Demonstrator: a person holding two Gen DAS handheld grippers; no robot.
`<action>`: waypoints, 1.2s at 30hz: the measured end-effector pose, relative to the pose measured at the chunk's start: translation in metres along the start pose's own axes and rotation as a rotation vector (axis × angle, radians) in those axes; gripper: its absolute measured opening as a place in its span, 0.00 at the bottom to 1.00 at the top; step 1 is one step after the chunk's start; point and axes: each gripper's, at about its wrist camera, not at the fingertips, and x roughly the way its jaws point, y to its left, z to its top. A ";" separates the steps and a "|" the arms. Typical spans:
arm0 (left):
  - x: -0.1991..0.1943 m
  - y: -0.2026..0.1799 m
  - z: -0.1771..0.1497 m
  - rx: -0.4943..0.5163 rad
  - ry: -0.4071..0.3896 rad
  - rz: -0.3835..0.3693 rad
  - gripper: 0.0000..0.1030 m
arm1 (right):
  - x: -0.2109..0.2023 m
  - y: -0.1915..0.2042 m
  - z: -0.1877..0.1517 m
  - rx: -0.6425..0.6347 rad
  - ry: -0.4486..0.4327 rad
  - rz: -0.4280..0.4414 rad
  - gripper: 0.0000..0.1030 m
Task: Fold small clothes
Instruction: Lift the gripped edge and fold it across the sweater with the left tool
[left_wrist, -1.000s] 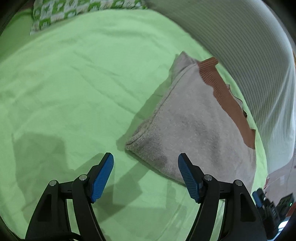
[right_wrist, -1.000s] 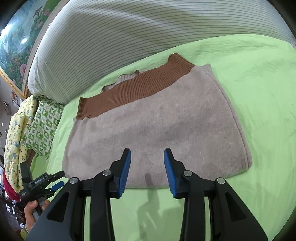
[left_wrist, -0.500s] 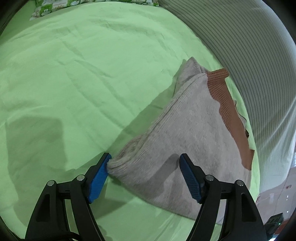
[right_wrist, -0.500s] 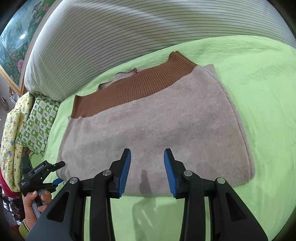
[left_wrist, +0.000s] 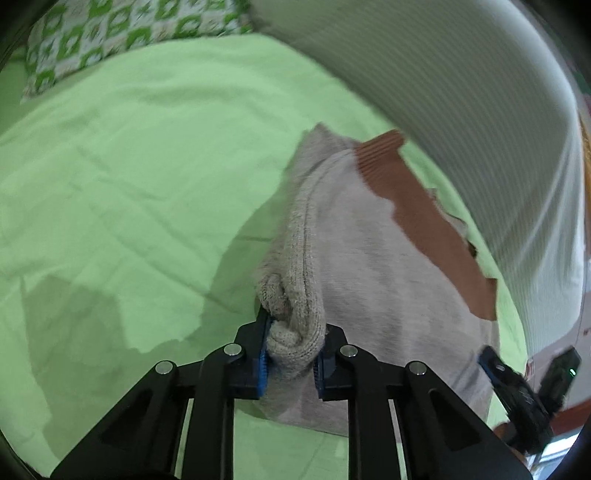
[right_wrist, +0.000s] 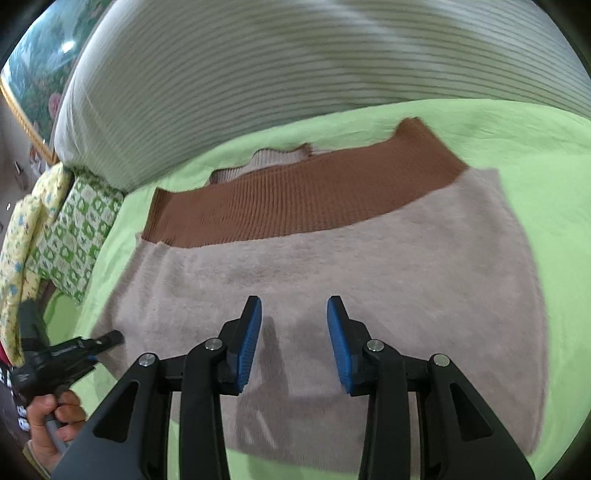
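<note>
A beige knit garment (left_wrist: 388, 266) with a brown ribbed band (right_wrist: 295, 199) lies flat on the green bed sheet (left_wrist: 129, 184). My left gripper (left_wrist: 291, 332) is closing on the garment's near left corner, which is bunched between the blue pads and lifted a little off the sheet. The right wrist view shows the same garment (right_wrist: 369, 266) spread wide. My right gripper (right_wrist: 294, 321) hovers open over its near edge with nothing between the fingers. The left gripper (right_wrist: 74, 350) shows at that view's lower left, held by a hand (right_wrist: 48, 424).
A large striped cushion (right_wrist: 295, 74) runs along the far side of the bed, just behind the brown band. A green-and-white patterned pillow (right_wrist: 81, 229) and a yellow one lie at the left end. The sheet stretches bare to the garment's left (left_wrist: 110, 240).
My left gripper moved onto the garment's corner and closed its pads on it, bunching and raising the fabric. My right gripper moved forward over the garment's near edge, still open.
</note>
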 end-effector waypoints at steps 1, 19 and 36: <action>-0.005 -0.006 0.001 0.013 -0.010 -0.013 0.16 | 0.005 0.001 0.000 -0.010 0.009 -0.005 0.37; -0.019 -0.250 -0.049 0.508 0.005 -0.426 0.14 | -0.044 -0.077 -0.017 0.254 -0.057 0.018 0.37; 0.009 -0.215 -0.107 0.680 0.111 -0.262 0.63 | -0.072 -0.090 -0.022 0.284 -0.085 0.097 0.52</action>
